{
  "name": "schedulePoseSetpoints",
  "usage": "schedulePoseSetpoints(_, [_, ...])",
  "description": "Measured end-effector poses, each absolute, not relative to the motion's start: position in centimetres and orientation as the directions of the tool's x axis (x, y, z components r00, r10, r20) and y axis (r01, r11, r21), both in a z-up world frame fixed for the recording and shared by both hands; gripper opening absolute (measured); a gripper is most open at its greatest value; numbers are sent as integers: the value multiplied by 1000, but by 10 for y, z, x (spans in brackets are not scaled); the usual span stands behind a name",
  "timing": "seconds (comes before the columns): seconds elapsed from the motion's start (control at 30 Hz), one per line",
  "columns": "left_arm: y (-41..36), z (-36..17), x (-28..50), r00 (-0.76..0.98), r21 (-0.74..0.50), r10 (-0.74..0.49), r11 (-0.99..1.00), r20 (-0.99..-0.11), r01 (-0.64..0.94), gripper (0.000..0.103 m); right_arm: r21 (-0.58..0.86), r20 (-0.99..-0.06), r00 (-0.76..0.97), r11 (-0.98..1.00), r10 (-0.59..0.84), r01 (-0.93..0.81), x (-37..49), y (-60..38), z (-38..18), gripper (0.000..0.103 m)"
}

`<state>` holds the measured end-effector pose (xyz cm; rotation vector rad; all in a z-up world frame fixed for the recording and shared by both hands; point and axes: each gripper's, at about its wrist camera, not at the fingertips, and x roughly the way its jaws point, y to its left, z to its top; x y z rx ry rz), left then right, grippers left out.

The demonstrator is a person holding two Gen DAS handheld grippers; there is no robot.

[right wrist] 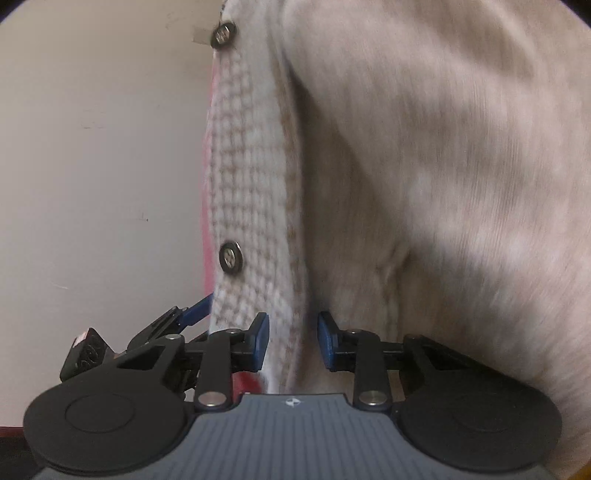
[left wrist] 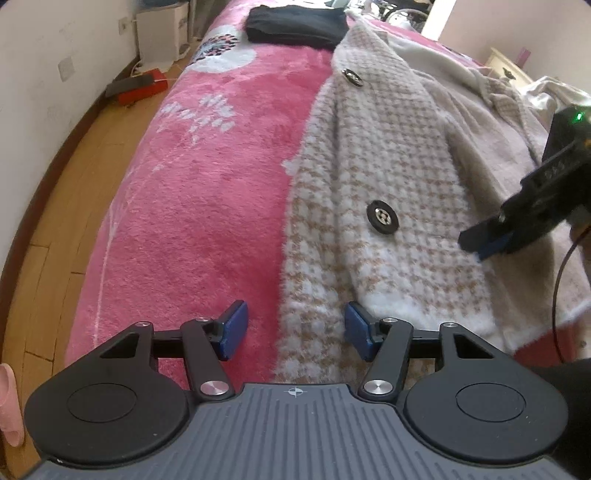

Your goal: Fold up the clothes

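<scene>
A: Left gripper [left wrist: 295,328]: jaws standing apart above the coat [left wrist: 388,177] hem edge, pads clear of the cloth, nothing gripped.

B: Right gripper [right wrist: 293,341]: jaws narrower, straddling the coat's front edge; contact of pads with cloth impossible to tell through the blur.

A: Count: one coat, two black buttons [left wrist: 382,218], one folded dark garment [left wrist: 295,26] farther up.

B: Coat: fuzzy beige-and-white houndstooth, plain beige lining turned out, spread over the pink blanket [left wrist: 203,203] on the bed.
</scene>
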<state>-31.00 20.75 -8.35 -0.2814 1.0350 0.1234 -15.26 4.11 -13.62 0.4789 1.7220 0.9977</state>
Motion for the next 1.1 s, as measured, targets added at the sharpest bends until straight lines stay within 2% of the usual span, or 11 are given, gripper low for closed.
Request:
schedulePoseSetpoints(0.13, [202, -85, -312, 488, -163, -40, 964, -872, -212, 60, 815, -566, -345, 570, 749, -100, -167, 42, -145, 26])
schedulePoseSetpoints(0.2, [197, -85, -312, 485, -146, -32, 969, -874, -199, 61, 811, -577, -324, 571, 750, -125, -171, 44, -140, 20])
schedulePoseSetpoints(0.27, [194, -85, -313, 485, -142, -28, 969, -874, -200, 62, 813, -582, -294, 558, 758, -168, -173, 45, -132, 6])
schedulePoseSetpoints(0.47, [187, -83, -316, 493, -140, -23, 969, -870, -202, 64, 851, -516, -172, 479, 839, -216, -175, 36, -99, 5])
schedulePoseSetpoints(0.73, [177, -88, -306, 505, -96, 10, 978, -863, -183, 65, 884, -443, -52, 427, 895, -192, -174, 23, -76, 5])
schedulePoseSetpoints(0.83, [173, -88, -306, 531, -88, 30, 977, -847, -196, 58, 881, -445, -34, 432, 895, -193, -177, 23, -73, 5])
schedulePoseSetpoints(0.87, [171, -87, -306, 540, -82, 42, 975, -840, -204, 52, 883, -443, -28, 430, 896, -189, -173, 20, -72, 5])
schedulePoseSetpoints(0.93, [168, -85, -306, 560, -63, 76, 973, -825, -224, 36, 885, -437, -16, 426, 900, -185, -164, 13, -69, 5])
schedulePoseSetpoints(0.97, [166, -83, -305, 565, -41, 105, 970, -819, -239, 21, 887, -432, -9, 423, 902, -186, -159, 9, -66, 5])
schedulePoseSetpoints(1.1, [171, -67, -300, 586, 10, 178, 960, -791, -279, 15, 882, -425, 18, 418, 905, -218, -147, -31, -54, 5])
